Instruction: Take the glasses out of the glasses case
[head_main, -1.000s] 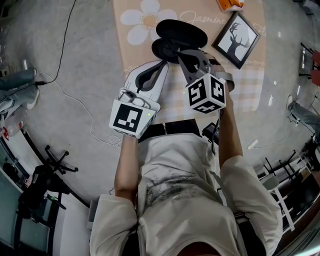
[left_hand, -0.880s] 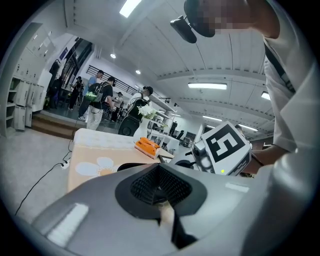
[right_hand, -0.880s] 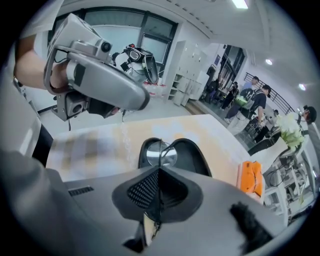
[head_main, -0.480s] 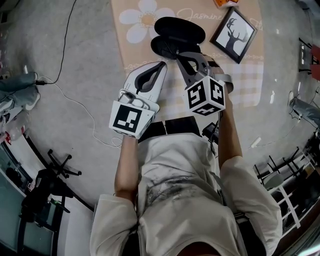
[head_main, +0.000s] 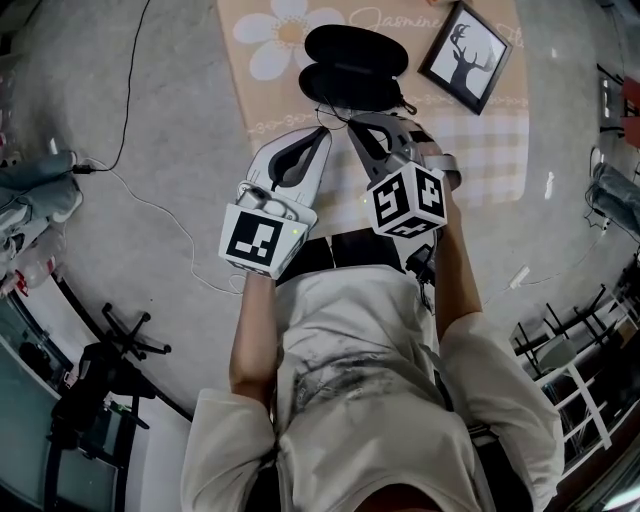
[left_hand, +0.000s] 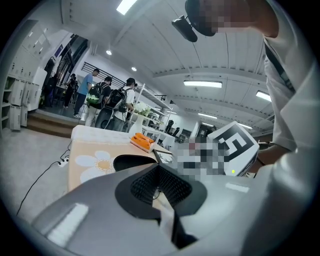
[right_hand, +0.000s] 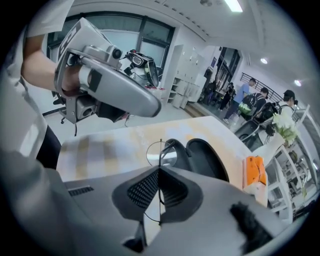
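The black glasses case (head_main: 355, 65) lies open on a beige mat, both halves showing. My right gripper (head_main: 352, 124) hovers just on the near side of the case. In the right gripper view its jaws (right_hand: 160, 170) are shut on the thin wire-rimmed glasses (right_hand: 155, 152). One round lens sticks out past the tips, with the case (right_hand: 200, 155) behind it. My left gripper (head_main: 322, 130) sits beside the right one, tips close together. Its jaws (left_hand: 159, 167) are shut with nothing between them, and the case (left_hand: 132, 162) lies beyond them.
The beige mat (head_main: 275, 50) has a daisy print and lies on a grey table. A framed deer picture (head_main: 470, 55) sits right of the case. An orange object (right_hand: 254, 172) lies beyond the case. A white cable (head_main: 150, 205) runs at the left. Several people stand far off.
My right gripper has drawn back from the case toward the body with the glasses in it. The left gripper has stayed in place.
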